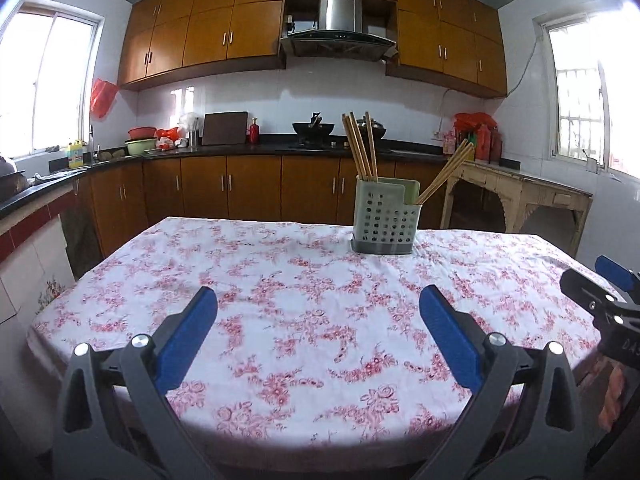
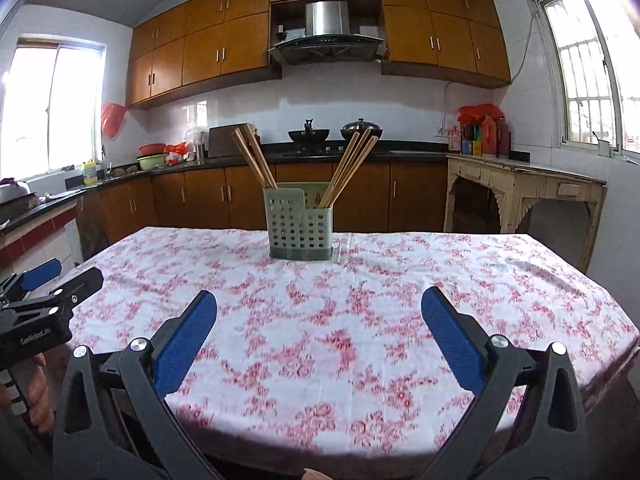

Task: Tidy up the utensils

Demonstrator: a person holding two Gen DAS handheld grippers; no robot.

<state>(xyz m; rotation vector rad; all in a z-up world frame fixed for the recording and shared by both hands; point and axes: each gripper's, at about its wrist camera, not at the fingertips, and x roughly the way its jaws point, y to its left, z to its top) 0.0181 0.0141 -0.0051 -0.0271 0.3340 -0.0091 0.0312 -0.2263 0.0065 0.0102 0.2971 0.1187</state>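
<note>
A pale green perforated utensil holder (image 1: 384,220) (image 2: 299,222) stands upright on the far middle of the table, which is covered by a floral cloth (image 1: 304,320) (image 2: 340,320). Wooden chopsticks (image 1: 360,148) (image 2: 254,158) lean left out of its left compartment. A second bunch of chopsticks (image 1: 444,172) (image 2: 350,166) leans right out of the right compartment. My left gripper (image 1: 318,304) hovers open over the near edge of the table with nothing between its blue pads. My right gripper (image 2: 319,308) is open and empty too, level with the left one.
Behind the table runs a dark kitchen counter (image 1: 240,150) with a wok (image 2: 309,135) on the stove, bowls and bottles. An old cream side table (image 2: 520,184) stands at the right wall. A hand (image 2: 38,396) holds the left gripper's handle.
</note>
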